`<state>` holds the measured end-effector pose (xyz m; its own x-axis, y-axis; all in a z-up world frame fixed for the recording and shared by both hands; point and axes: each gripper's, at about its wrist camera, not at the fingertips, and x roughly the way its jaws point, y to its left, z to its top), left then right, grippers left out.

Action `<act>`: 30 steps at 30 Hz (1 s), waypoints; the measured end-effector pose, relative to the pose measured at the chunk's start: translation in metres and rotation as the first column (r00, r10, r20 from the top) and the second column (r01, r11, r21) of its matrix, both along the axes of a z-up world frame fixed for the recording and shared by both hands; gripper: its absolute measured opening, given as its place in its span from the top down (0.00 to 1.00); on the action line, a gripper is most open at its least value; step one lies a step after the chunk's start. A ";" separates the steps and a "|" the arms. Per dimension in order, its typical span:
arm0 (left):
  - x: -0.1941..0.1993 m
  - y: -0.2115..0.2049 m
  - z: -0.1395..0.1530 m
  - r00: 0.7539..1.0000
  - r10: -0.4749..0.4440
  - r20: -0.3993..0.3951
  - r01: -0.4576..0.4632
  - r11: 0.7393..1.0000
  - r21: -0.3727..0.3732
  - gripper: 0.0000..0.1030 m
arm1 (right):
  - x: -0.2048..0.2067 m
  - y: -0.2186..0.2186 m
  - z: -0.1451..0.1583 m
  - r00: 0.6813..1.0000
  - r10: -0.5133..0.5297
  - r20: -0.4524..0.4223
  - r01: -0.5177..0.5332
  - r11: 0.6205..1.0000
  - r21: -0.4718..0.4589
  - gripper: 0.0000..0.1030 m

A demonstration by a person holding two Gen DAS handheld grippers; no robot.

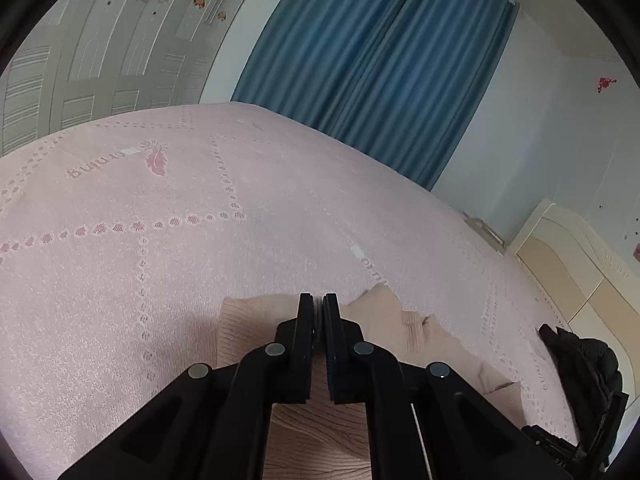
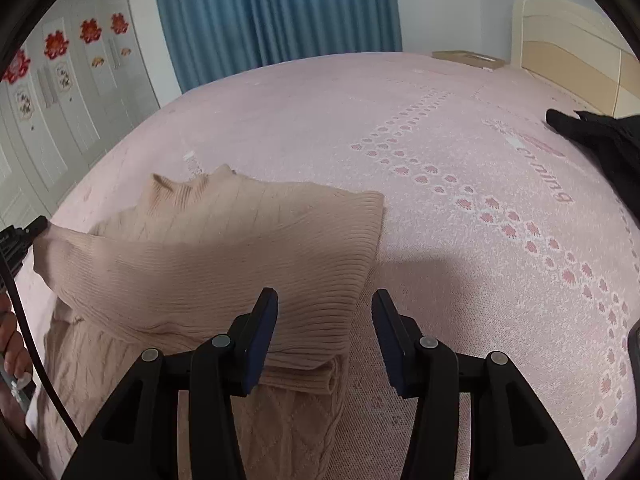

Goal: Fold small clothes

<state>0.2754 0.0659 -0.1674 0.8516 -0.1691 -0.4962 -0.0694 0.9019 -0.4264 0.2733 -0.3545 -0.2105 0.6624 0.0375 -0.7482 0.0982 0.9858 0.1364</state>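
**Left gripper pinches the sweater; right gripper waits spread**

A beige knit sweater (image 2: 208,248) lies on a bed (image 2: 460,240) covered with a pink patterned sheet, toward the near edge.

From the left wrist, the left gripper (image 1: 319,304) shows its jaws pressed together with a fold of the sweater caught between them; the knit spreads out below and to the right of the fingers. From this angle little of the garment's shape can be read.

The right wrist view shows more: one part of the sweater is lifted and pulled toward the left, where the tip of the left gripper grips its corner. The right gripper (image 2: 325,300) hangs over the ribbed hem with jaws apart, holding nothing. A dark garment (image 2: 600,136) lies near the bed's far right edge, by the headboard (image 2: 560,36). Blue curtains (image 2: 272,12) hang beyond.
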 end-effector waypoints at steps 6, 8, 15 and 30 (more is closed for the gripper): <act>0.018 -0.003 -0.027 0.981 0.023 -0.192 -0.009 0.997 0.073 0.94 | 0.008 0.005 -0.013 0.998 -0.021 -0.059 0.017 0.998 -0.063 0.51; 0.023 -0.003 -0.035 0.965 0.028 -0.262 -0.006 0.996 0.084 0.92 | 0.008 0.006 -0.016 0.998 -0.025 -0.065 0.020 0.997 -0.071 0.50; 0.018 -0.017 -0.039 0.957 0.027 -0.287 0.032 0.979 0.199 0.54 | 0.009 -0.002 -0.022 0.995 -0.063 -0.076 0.059 0.997 -0.046 0.36; -0.029 0.002 -0.016 0.986 0.034 -0.165 -0.013 0.992 0.124 0.54 | -0.011 -0.009 -0.002 0.998 -0.054 -0.020 0.054 0.998 0.019 0.57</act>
